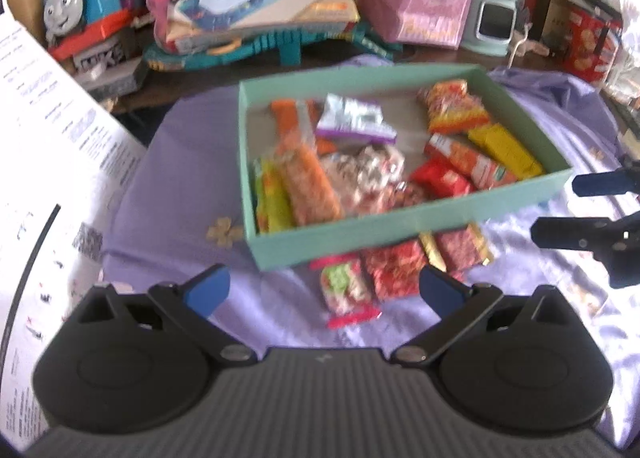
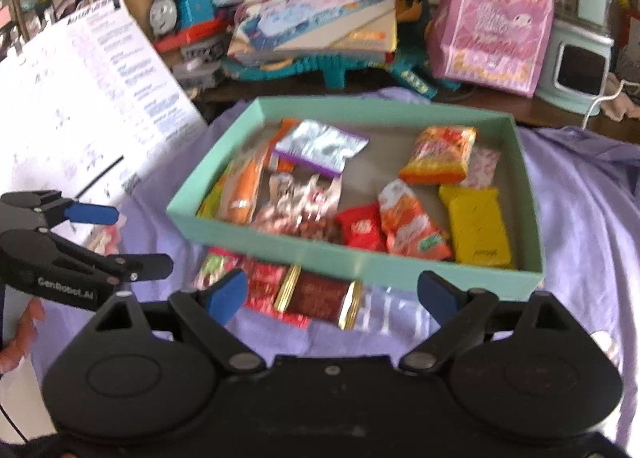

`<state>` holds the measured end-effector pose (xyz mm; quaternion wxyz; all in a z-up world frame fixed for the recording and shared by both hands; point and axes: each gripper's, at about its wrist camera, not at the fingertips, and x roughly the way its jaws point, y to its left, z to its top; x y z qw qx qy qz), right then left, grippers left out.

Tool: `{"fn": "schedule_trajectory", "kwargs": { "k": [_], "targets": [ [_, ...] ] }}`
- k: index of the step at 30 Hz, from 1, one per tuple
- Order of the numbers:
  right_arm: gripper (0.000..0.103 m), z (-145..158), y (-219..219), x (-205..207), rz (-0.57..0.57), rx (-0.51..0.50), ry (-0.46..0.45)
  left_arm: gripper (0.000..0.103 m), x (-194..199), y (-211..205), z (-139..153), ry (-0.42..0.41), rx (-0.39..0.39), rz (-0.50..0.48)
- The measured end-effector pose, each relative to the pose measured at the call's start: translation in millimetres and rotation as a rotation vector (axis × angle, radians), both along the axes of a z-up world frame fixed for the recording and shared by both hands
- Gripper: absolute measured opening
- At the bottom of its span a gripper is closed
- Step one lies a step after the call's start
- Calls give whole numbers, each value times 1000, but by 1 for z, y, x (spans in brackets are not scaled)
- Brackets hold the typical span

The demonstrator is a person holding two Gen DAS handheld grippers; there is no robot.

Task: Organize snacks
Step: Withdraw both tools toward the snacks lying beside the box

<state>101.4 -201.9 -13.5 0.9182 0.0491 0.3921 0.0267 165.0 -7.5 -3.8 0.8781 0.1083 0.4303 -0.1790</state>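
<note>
A shallow mint-green box lies on a lavender cloth and holds several snack packets, among them a yellow one and a purple-edged foil one. Loose packets lie on the cloth against the box's near wall: a green-and-pink one, a red one and a dark red bar with gold ends. My left gripper is open and empty over these loose packets. My right gripper is open and empty above the dark red bar. Each gripper shows at the other view's edge.
A white printed sheet stands at the left. Behind the box are a blue toy train, a flat game box, a pink gift bag and a pale green appliance.
</note>
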Motion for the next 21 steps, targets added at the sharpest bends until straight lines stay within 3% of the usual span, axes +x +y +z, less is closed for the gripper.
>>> {"fn": "schedule_trajectory", "kwargs": {
  "k": [6,11,21],
  "targets": [
    [80,-28,20,4,111,-58,56,103,6,5,-34,59,31,1],
    [64,-49,27,18,210,-85,107,99,14,-1,-55,101,39,-9],
    [60,-74,26,56,394,-165,157,92,35,-18,-78,156,27,-37]
  ]
}}
